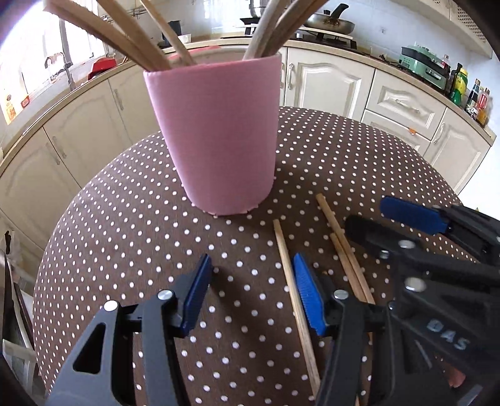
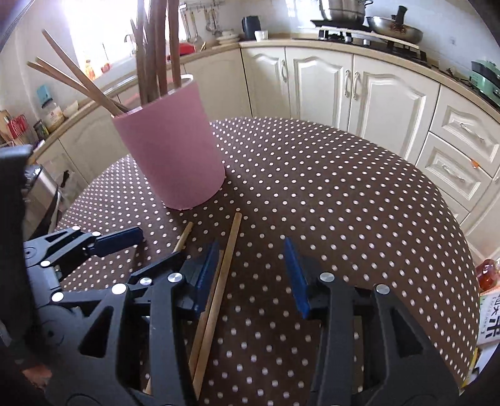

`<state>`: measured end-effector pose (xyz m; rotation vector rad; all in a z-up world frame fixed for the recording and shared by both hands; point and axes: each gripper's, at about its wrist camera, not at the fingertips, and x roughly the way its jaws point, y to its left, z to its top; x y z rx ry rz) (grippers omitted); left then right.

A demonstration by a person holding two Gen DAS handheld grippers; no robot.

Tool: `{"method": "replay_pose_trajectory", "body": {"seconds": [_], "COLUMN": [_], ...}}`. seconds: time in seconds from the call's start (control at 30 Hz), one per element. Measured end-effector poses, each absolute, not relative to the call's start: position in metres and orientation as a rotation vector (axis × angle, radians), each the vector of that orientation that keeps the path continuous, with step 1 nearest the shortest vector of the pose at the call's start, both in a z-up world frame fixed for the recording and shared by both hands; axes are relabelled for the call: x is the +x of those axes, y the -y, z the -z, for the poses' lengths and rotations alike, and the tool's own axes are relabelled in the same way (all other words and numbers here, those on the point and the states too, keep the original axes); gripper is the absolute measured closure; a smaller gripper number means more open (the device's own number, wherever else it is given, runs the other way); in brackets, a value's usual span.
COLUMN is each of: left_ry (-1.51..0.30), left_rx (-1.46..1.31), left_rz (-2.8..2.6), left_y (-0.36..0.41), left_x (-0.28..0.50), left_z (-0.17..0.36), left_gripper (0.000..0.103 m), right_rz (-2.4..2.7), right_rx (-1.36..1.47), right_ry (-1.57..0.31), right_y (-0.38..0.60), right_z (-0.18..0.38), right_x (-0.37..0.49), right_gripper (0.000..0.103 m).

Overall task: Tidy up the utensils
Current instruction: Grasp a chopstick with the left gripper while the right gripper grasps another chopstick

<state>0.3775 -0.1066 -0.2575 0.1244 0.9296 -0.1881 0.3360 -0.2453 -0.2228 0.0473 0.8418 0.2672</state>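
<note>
A pink cup (image 1: 215, 137) (image 2: 172, 156) stands on the brown dotted table (image 1: 140, 225) (image 2: 343, 203), with several wooden chopsticks and utensils upright in it. One loose chopstick (image 1: 289, 274) (image 2: 184, 234) lies between the fingers of my open left gripper (image 1: 253, 293), close beside its right pad. A pair of chopsticks (image 1: 342, 253) (image 2: 223, 271) lies between the fingers of my open right gripper (image 2: 251, 274) (image 1: 372, 215), near its left pad. No pad presses on wood. In the right wrist view one left finger (image 2: 118, 239) shows at the left.
The round table's edge curves away on all sides. Cream kitchen cabinets (image 2: 312, 84) and a counter ring the room, with a pan (image 1: 331, 23) on the stove and bottles (image 1: 468, 90) at the right. Books (image 2: 490, 315) lie below the table's right edge.
</note>
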Motion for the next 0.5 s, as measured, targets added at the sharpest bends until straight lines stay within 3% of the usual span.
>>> {"method": "replay_pose_trajectory", "body": {"seconds": [0.27, 0.4, 0.5], "left_ry": [-0.914, -0.907, -0.904], "left_rx": [0.138, 0.152, 0.155], "left_rz": [0.199, 0.200, 0.209], "left_y": [0.104, 0.106, 0.109], "left_x": [0.384, 0.381, 0.379], "left_z": [0.257, 0.258, 0.259], "left_gripper": [0.051, 0.052, 0.060], "right_rz": [-0.278, -0.267, -0.272], "right_rx": [-0.015, -0.057, -0.060], "right_ry": [-0.919, -0.941, -0.959], "right_y": [0.229, 0.225, 0.225], "right_z": [0.230, 0.230, 0.231], "right_x": [0.361, 0.368, 0.372], "right_gripper": [0.074, 0.088, 0.092]}}
